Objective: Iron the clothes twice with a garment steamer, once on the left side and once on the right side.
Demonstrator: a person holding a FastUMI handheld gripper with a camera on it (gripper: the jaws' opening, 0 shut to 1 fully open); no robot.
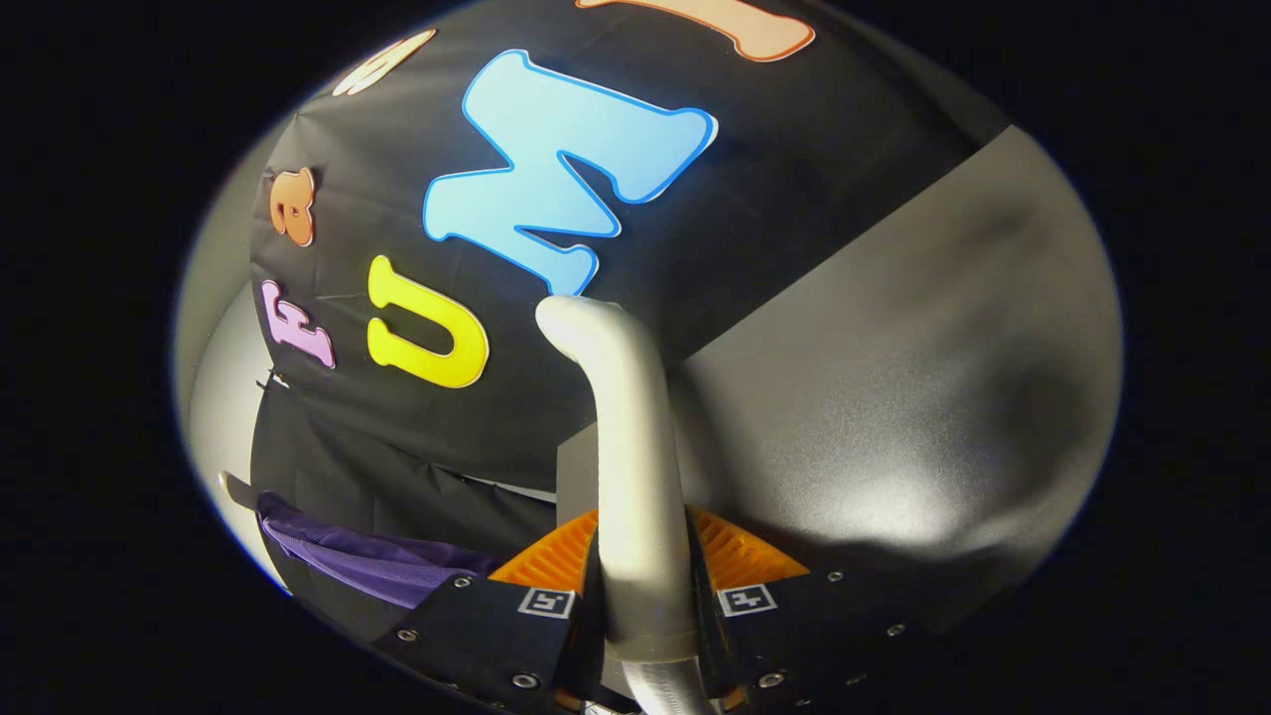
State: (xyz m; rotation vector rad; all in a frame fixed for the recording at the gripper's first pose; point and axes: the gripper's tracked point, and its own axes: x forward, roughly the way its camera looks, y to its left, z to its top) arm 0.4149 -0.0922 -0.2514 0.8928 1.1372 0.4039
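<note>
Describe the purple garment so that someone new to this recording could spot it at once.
Start from the black cloth wall and follow it down past its lower hem. There, beside the gripper, which is shut on the pale steamer handle, lies the purple garment. It is the one soft, sheer, folded thing, against the flat grey panel on the handle's other side.

Counted one garment steamer (635,477), its pale handle rising to a single bent tip. Counted one gripper (643,586) around that handle, with two fingers (551,566), one pressed to each side of the steamer. Noted two small square markers, one on each finger beside the steamer. Counted one purple garment (367,561), off to the left of the steamer, lying low. Counted one grey desk (894,397) surface beyond the steamer, to its right.
</note>
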